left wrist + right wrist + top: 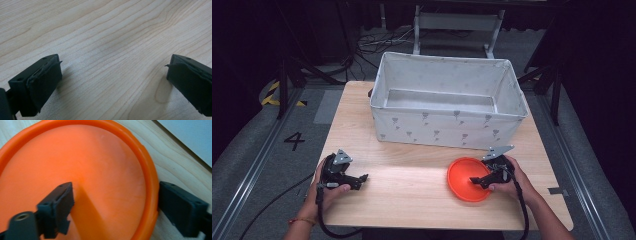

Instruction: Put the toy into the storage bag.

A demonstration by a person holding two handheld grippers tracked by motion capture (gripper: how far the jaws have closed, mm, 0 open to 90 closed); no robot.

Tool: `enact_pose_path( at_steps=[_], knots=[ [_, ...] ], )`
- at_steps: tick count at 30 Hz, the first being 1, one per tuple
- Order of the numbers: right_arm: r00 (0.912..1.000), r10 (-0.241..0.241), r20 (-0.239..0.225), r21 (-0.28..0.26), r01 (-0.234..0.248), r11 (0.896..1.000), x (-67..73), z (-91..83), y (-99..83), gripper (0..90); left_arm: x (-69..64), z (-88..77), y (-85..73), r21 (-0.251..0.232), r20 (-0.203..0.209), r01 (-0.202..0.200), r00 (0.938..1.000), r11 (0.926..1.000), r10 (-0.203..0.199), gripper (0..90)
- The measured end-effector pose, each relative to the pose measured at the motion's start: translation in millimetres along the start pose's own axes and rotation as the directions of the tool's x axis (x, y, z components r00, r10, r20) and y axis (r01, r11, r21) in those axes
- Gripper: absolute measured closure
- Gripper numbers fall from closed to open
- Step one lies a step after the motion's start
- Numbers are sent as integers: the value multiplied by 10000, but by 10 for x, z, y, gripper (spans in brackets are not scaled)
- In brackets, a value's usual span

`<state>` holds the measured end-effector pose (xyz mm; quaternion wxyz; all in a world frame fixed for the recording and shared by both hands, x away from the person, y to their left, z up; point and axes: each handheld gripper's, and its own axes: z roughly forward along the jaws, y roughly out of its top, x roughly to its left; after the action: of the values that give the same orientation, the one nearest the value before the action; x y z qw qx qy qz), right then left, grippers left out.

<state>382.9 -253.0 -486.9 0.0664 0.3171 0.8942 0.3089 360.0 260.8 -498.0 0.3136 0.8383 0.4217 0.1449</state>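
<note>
An orange plate [464, 177] lies flat on the wooden table [407, 192], near the front right. My right gripper [477, 181] straddles the plate's right rim with its jaws wide apart. In the right gripper view, one jaw hangs over the plate [87, 165] and the other sits outside, against the rim; the right gripper [116, 192] is open and does not pinch the rim. At the front left, my left gripper [362, 178] rests low over bare wood. The left gripper [113, 67] is open, with nothing between its fingers.
A large white fabric bin [447, 127] with small grey prints stands across the back half of the table, its inside bare. A strip of bare wood [105, 37] runs between the two grippers. Cables and dark frame legs lie on the floor beyond.
</note>
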Motion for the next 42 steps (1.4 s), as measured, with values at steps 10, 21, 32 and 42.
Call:
enact_pose_path(
  at_steps=[10,21,32,42],
  knots=[
    [9977,679,45,-262,-678,9974,-75,-47,25,527,-5,0,2,6,-45,47,10000,10000,-47,3],
    [9986,478,-233,-974,-498,9940,-123,-172,39,720,-3,1,4,9,-30,35,10000,10000,-35,2],
    [9985,-387,-397,-1540,321,9876,12,-587,145,818,3,0,4,12,-14,-27,10000,10000,27,2],
    [9841,-1774,26,-1427,1759,9740,265,-809,315,822,-4,-1,0,0,-52,26,10000,10000,-26,5]
  ],
)
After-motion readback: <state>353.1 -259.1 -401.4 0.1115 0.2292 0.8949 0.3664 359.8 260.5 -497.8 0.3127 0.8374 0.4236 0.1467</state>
